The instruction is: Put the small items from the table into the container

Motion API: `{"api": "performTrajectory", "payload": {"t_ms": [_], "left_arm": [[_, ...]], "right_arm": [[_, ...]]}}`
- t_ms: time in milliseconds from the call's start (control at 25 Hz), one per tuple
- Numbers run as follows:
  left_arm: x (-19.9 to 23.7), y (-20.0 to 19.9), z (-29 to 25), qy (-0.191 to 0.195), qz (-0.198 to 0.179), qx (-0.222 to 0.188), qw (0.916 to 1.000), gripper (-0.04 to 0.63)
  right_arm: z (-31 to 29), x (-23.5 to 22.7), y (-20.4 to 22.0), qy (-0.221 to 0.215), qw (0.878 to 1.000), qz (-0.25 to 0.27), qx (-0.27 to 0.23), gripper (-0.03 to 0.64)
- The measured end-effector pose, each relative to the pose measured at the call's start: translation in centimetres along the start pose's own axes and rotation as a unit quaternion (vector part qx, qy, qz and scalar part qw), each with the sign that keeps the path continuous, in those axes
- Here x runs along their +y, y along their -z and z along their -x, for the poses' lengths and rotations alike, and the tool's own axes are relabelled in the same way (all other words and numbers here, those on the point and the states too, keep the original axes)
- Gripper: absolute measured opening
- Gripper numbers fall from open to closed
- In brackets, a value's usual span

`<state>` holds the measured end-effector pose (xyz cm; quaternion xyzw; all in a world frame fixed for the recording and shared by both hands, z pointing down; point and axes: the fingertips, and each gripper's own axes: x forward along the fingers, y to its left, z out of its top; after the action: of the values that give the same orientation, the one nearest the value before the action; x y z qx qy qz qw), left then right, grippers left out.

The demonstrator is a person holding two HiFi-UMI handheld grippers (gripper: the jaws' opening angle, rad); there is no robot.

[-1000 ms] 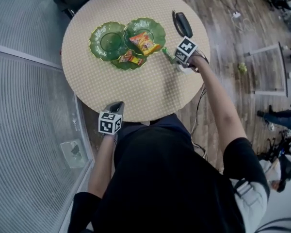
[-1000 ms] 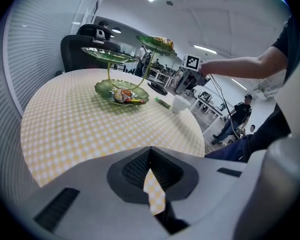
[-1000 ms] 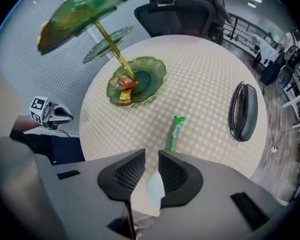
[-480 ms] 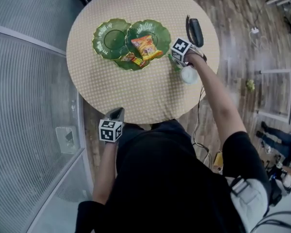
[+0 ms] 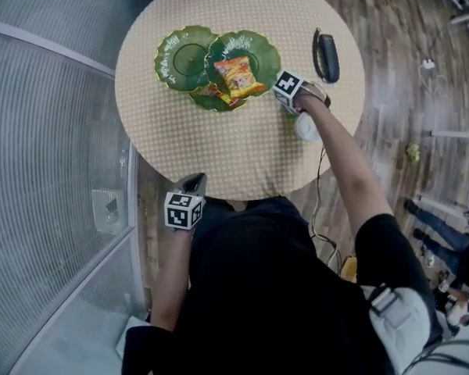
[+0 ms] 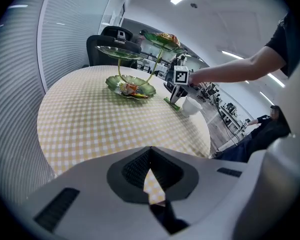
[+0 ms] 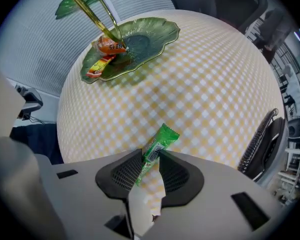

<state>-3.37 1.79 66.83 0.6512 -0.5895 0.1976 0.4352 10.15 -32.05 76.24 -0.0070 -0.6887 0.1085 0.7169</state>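
A green candy stick (image 7: 158, 144) lies on the checked round table (image 5: 219, 147), just right of a tiered stand of green leaf dishes (image 5: 186, 57). My right gripper (image 7: 150, 159) points straight down over the stick. Its jaws are opening, the stick lies between them, and the pads do not press on it. The top dish (image 5: 259, 49) holds an orange snack pack (image 5: 236, 75); the lowest dish (image 7: 140, 46) holds small orange and yellow packets (image 7: 106, 51). My left gripper (image 6: 150, 168) is shut on nothing at the table's near edge.
A white cup (image 5: 307, 127) stands on the table just beside the right gripper. A black oblong object (image 5: 327, 57) lies near the table's far right edge. A black chair (image 6: 112, 46) stands behind the table. The stand's gold stem (image 7: 90, 11) rises over the lowest dish.
My right gripper has sunk toward the table beside the dishes and its jaws have spread around the green stick. The left gripper has stayed shut at the near edge.
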Motion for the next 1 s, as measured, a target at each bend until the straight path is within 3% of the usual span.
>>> {"api": "performTrajectory", "payload": {"t_ms": [240,520,1000], "left_arm": [[-0.6,0.0,-0.5,-0.004,-0.001,-0.001,1.0,0.003],[-1.3,-0.7,-0.9,-0.002,-0.012,-0.003,0.9999,0.003],[-1.5,-2.8,-1.0,0.009,-0.052,-0.007,0.9986,0.003]], "right_arm": [[0.3,-0.1,-0.2,0.017,0.999,0.027,-0.004,0.075],[2.0,-0.1,-1.2,0.064,0.994,0.058,-0.062,0.063],[4.8,5.3,-2.1,0.095,0.983,0.096,-0.126,0.06]]}}
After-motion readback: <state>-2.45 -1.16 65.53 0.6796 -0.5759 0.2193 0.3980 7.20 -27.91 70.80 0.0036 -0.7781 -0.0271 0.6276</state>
